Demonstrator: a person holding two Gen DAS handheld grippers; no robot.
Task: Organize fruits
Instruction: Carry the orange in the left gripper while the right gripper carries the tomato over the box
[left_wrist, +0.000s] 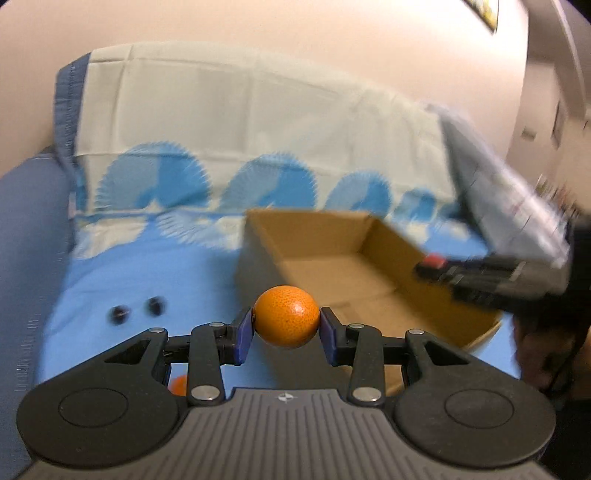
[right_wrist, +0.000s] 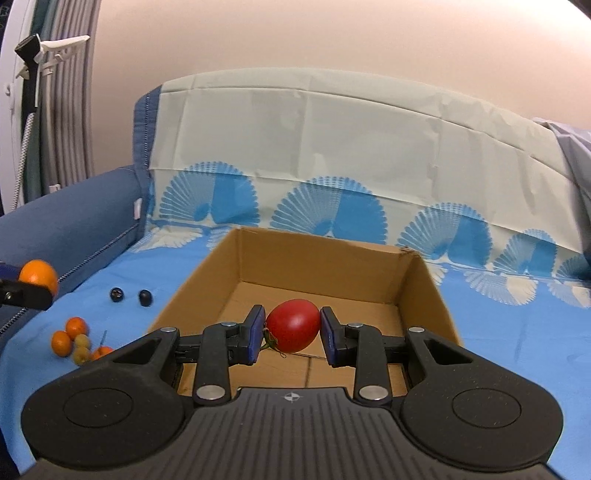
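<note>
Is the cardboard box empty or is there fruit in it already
Empty as far as visible: the cardboard box shows bare floor; the tomato is held above it.

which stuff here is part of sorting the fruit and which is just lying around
Part of the job:
- orange in the left claw
- tomato in the right claw
- cardboard box
- small orange fruits
- two dark berries

Just lying about:
- blue patterned sheet
- blue sofa arm

The open brown cardboard box (right_wrist: 424, 288) is standing with its top free, so a gripper can come in from above. Left of it, two small dark round berries (right_wrist: 131, 295) and a cluster of small orange fruits (right_wrist: 74, 338) are lying on the blue patterned cloth (right_wrist: 517, 350), narrowing the way there.
</note>
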